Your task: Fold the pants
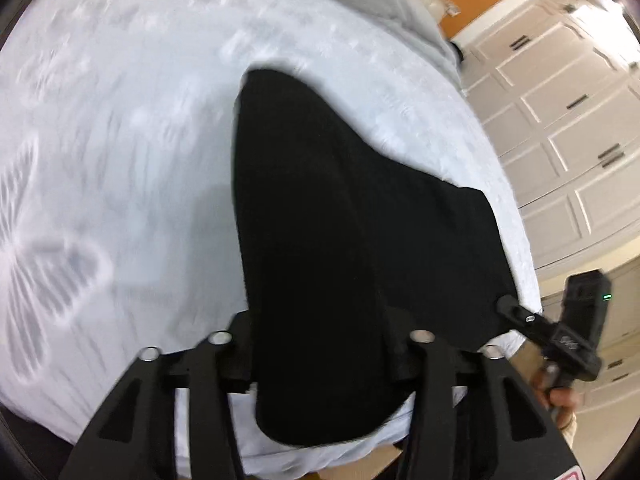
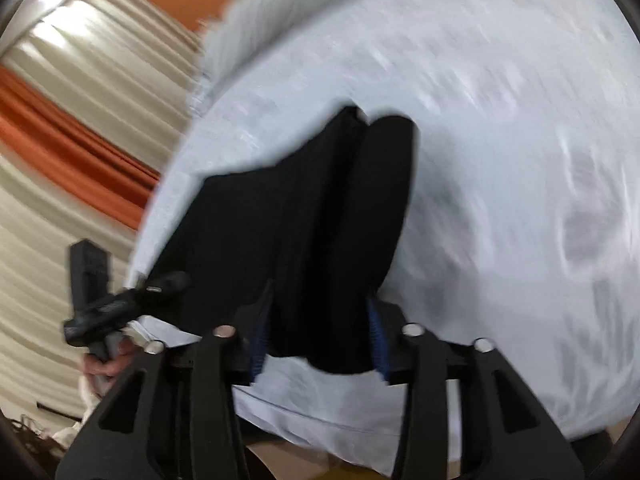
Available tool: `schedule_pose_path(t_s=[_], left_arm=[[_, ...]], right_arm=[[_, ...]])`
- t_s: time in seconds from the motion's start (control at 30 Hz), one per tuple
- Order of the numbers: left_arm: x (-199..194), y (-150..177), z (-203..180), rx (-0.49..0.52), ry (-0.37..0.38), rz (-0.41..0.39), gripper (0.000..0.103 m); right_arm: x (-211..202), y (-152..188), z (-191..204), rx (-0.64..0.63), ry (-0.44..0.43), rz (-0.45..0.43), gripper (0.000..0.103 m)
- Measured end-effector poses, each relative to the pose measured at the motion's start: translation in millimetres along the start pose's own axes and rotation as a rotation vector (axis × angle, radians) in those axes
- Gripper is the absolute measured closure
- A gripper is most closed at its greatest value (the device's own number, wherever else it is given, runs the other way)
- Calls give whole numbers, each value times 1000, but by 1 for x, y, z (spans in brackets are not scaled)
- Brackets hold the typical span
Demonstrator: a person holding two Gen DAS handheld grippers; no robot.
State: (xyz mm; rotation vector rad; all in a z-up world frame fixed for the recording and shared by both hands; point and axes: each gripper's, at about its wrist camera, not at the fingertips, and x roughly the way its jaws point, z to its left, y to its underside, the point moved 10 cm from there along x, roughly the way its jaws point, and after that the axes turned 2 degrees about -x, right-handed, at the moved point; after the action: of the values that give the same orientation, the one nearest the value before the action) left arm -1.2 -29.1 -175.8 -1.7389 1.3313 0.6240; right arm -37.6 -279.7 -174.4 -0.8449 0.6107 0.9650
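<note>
Black pants (image 1: 320, 208) lie stretched over a bed with a pale blue-white cover (image 1: 120, 160). My left gripper (image 1: 320, 344) is shut on the near edge of the pants, lifting it off the bed. The right gripper (image 1: 508, 306) shows at the right in this view, gripping the pants' other corner. In the right wrist view my right gripper (image 2: 320, 336) is shut on the pants (image 2: 312, 220), which hang in folds between its blue-padded fingers (image 2: 376, 340). The left gripper (image 2: 168, 282) holds the pants at the left there. Both views are motion-blurred.
White panelled cabinets (image 1: 560, 120) stand right of the bed, under an orange wall. Beige and orange curtains (image 2: 80, 140) hang on the other side. The bed cover (image 2: 500, 160) spreads wide beyond the pants. The near bed edge (image 2: 320, 420) lies just below the grippers.
</note>
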Motion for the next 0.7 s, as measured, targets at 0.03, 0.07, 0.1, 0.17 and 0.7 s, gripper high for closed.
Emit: schedule_pose_path(t_s=[0.03, 0.07, 0.1, 0.17, 0.7], left_arm=[[6, 2, 8, -23, -17, 18, 40], [9, 1, 11, -50, -10, 23, 36], [10, -2, 11, -63, -6, 17, 33], [10, -8, 9, -48, -43, 4, 19], [38, -25, -5, -99, -155, -99, 10]], right_arm=[[6, 0, -5, 76, -54, 16, 32], [6, -3, -4, 92, -72, 15, 28], [6, -6, -1, 78, -70, 11, 25], [9, -8, 1, 81, -68, 6, 18], [22, -13, 10, 11, 61, -123, 5]])
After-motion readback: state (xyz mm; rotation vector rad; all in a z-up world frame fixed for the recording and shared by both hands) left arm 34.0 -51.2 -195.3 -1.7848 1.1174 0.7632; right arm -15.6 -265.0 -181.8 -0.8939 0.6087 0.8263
